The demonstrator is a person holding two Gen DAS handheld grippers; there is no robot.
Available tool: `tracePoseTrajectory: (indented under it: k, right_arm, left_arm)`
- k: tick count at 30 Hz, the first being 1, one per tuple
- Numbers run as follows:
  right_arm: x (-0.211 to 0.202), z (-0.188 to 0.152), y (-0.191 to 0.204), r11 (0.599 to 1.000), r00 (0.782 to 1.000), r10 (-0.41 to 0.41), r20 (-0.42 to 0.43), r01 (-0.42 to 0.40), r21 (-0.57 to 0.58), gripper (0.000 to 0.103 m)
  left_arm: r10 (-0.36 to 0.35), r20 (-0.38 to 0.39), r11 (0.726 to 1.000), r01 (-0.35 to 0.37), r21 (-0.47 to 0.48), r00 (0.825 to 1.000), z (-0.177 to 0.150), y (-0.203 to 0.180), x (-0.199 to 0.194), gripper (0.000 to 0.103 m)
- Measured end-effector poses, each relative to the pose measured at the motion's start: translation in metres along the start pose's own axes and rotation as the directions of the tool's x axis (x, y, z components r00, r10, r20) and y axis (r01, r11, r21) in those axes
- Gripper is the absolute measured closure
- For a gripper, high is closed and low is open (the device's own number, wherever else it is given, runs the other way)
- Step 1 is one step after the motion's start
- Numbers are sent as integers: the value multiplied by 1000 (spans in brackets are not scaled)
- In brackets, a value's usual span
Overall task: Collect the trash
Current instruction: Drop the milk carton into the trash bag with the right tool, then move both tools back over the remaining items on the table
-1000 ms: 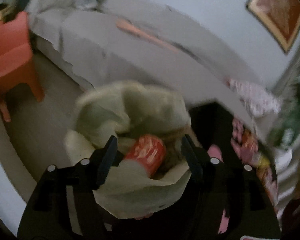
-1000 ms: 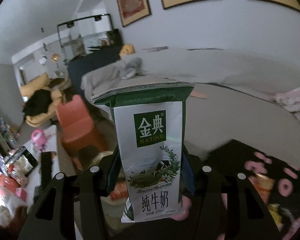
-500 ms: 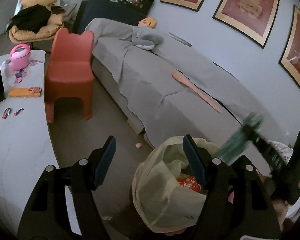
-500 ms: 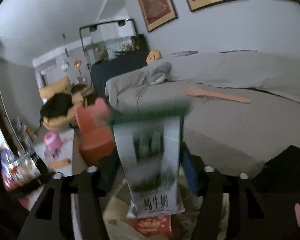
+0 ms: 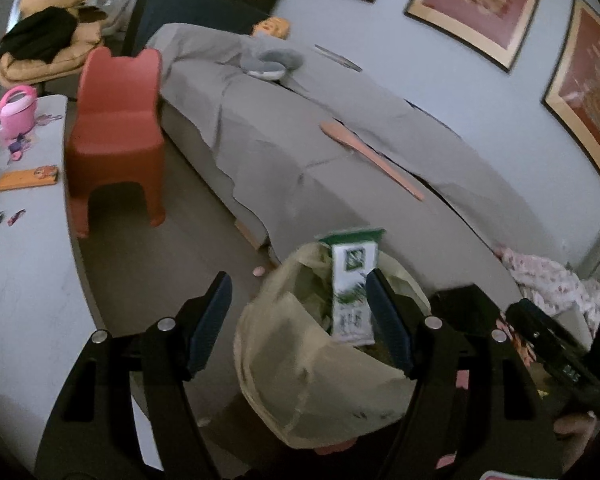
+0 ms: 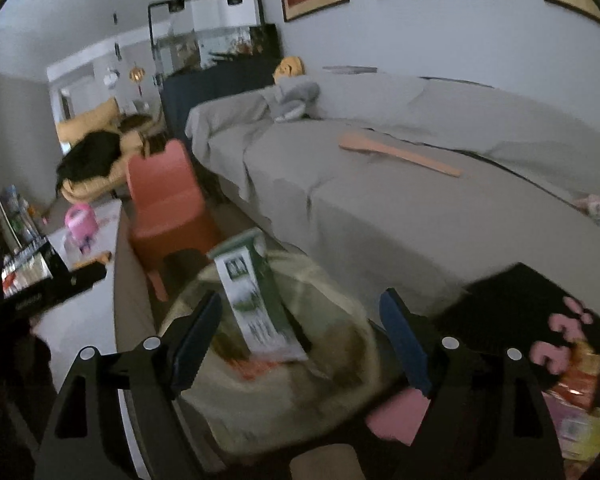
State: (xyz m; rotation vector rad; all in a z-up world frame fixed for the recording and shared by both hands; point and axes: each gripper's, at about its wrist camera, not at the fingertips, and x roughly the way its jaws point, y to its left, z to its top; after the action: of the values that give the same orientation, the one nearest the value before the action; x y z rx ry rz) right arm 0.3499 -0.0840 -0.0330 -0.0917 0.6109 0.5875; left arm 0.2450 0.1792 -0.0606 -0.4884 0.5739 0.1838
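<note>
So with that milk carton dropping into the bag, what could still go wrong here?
The milk carton stands tall, its top above the trash bag rim, so it might tip out. The right gripper, its jaws opening, flanks the carton and could knock it on leaving. The soft bag might sag, since the left gripper isn't clamping it.

I see a milk carton (image 5: pixel 352 292) that is white with a green top and a green square label. It stands in a pale yellowish, half-transparent trash bag (image 5: pixel 312 372). Under the carton, in the right wrist view, something red-orange (image 6: pixel 256 368) shows. The small chair (image 5: pixel 116 136) is red-orange. The sofa cover (image 5: pixel 300 136) is plain grey, and the flat stick (image 5: pixel 370 164) on it is light salmon. My gripper pads (image 6: pixel 404 344) look dark blue on black bodies. The toy pot (image 5: pixel 18 112) is pink.
</note>
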Motion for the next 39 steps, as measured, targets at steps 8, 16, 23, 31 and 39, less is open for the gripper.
tracePoseTrajectory:
  k: [8, 16, 23, 31, 39]
  right_arm:
    - [-80, -32, -44, 992, 992, -125, -26, 125, 20, 26]
    - [-173, -78, -109, 952, 958, -283, -54, 287, 107, 26]
    - [-241, -130, -164, 854, 882, -461, -97, 471, 222, 26]
    - [-293, -187, -196, 760, 832, -531, -159, 551, 344, 26]
    - [-296, -213, -192, 742, 810, -538, -233, 586, 324, 26]
  left_arm:
    - [-104, -77, 986, 112, 119, 992, -27, -64, 1, 37]
    - [-284, -223, 907, 337, 254, 933, -72, -148, -3, 37]
    - [-415, -435, 755, 569, 325, 799, -125, -224, -10, 37]
    - [-424, -598, 631, 695, 344, 681, -176, -299, -19, 37]
    - [-379, -643, 653, 684, 324, 666, -180, -341, 5, 37]
